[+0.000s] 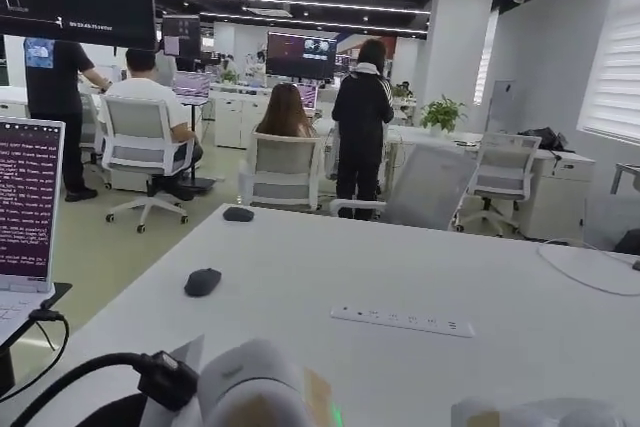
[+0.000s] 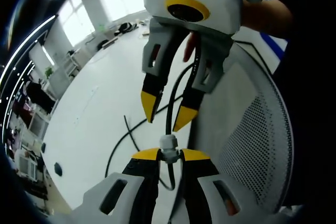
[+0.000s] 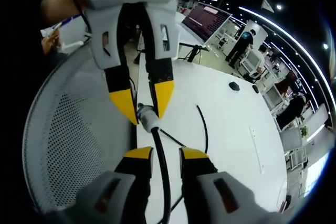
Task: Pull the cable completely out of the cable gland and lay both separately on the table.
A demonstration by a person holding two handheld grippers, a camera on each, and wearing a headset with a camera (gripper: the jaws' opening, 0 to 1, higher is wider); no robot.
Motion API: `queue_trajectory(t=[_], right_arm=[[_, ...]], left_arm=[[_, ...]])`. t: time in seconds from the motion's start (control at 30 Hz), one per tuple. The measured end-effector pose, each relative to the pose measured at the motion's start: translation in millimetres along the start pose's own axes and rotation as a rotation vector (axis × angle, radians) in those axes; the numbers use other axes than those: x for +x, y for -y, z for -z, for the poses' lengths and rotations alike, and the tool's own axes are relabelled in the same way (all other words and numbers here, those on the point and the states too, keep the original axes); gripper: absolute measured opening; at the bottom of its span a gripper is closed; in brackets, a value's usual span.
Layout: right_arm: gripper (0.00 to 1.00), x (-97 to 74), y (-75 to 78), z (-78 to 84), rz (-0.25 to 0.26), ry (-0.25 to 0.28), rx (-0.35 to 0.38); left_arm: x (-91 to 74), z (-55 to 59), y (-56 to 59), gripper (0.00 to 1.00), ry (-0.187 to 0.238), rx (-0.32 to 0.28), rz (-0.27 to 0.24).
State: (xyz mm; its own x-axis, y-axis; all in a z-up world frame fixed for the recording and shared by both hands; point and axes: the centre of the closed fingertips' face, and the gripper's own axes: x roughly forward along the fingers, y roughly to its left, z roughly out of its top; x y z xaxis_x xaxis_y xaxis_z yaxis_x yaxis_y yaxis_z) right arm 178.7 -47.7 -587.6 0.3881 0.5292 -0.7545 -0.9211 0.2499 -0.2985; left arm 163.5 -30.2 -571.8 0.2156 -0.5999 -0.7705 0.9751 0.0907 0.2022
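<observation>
- The left tongs [image 2: 169,155] are closed on the cable gland [image 2: 169,148], which sits pinched between their yellow tips.
- The right tongs [image 3: 166,153] face them tip to tip. Their jaws stand part open and straddle the cable [image 3: 161,171] just behind the gland, with a gap showing on at least one side, so they do not look clamped.
- The cable still runs through the gland. It enters on the right tongs' side, comes out on the left tongs' side, and its loose length trails away over the table [image 2: 94,108] beyond both tips.
- Both parts are held up off the table, beside a white mesh chair back [image 2: 252,145].
- By my reading nothing is finished yet, since the gland is secured but the cable is not gripped.
- What is left is to close the right tongs on the cable, draw the two apart until the cable slips free, and then lay each piece down apart.
</observation>
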Motion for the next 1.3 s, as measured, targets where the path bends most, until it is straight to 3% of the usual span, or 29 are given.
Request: queue_trajectory(t=[0.17, 0.4, 0.5, 0.8, 1.3], right_arm=[[0.05, 0.4, -3.0, 3.6, -0.019, -0.019, -0.002], [0.02, 1.1, -4.9, 10.3, -0.016, -0.033, -0.009], [0.02, -0.9, -2.4, 20.8, -0.006, -0.059, -0.003], [0.02, -13.6, 8.2, 56.5, 0.031, -0.109, 0.064], [0.02, -25.4, 19.7, 100.8, 0.084, -0.187, 0.14]], left_arm=[[0.3, -0.2, -0.4, 0.16, -0.005, 0.009, 0.002], [0.8, -2.4, -2.7, 0.16, 0.01, 0.005, 0.001], [2.1, 3.0, -3.8, 0.16, -0.013, 0.012, -0.002], [-3.2, 12.1, -12.5, 0.16, -0.026, -0.013, -0.023], [-5.6, 15.8, -15.2, 0.16, -0.029, -0.023, -0.032]])
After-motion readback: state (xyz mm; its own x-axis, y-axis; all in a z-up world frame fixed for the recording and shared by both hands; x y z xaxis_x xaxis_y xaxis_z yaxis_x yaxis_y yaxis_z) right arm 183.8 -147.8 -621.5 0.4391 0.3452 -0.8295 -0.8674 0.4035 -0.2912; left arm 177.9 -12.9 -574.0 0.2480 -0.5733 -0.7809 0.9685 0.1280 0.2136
